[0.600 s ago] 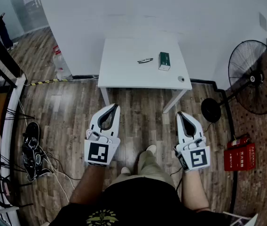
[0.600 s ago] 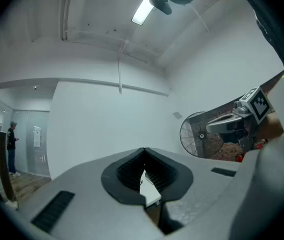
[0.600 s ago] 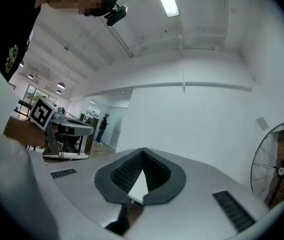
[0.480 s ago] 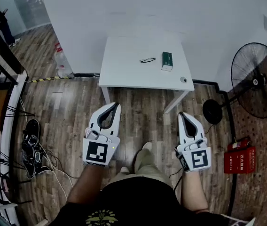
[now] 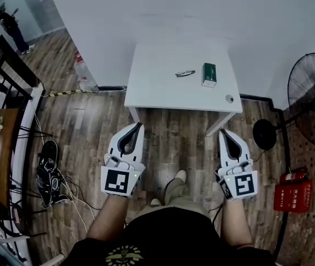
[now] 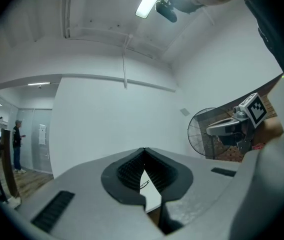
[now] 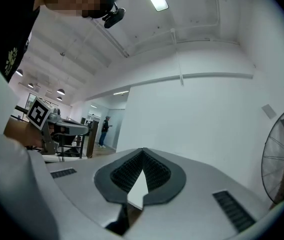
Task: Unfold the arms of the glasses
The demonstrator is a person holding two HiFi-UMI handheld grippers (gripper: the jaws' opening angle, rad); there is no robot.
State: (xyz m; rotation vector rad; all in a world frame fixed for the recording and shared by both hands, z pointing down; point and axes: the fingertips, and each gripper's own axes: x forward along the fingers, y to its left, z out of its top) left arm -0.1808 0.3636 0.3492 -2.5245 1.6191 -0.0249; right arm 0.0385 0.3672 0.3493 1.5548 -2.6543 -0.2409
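A pair of dark-framed glasses [image 5: 185, 73] lies folded on the white table [image 5: 163, 87], just left of a green box [image 5: 209, 75]. Through the left gripper view the glasses [image 6: 143, 185] show as a thin dark line on the tabletop seen past the jaws. My left gripper [image 5: 139, 126] is shut and empty, held level over the floor well short of the table. My right gripper [image 5: 222, 132] is shut and empty too, near the table's front right leg. Both point toward the table.
A small round object [image 5: 229, 98] sits at the table's front right corner. A standing fan [image 5: 313, 101] is at the right, a red box [image 5: 291, 191] on the floor. Shoes and cables [image 5: 49, 173] lie at the left beside a railing. A person [image 5: 13, 27] stands far back left.
The view has shifted right and slightly nearer the table. Both grippers stay shut and level, holding nothing.
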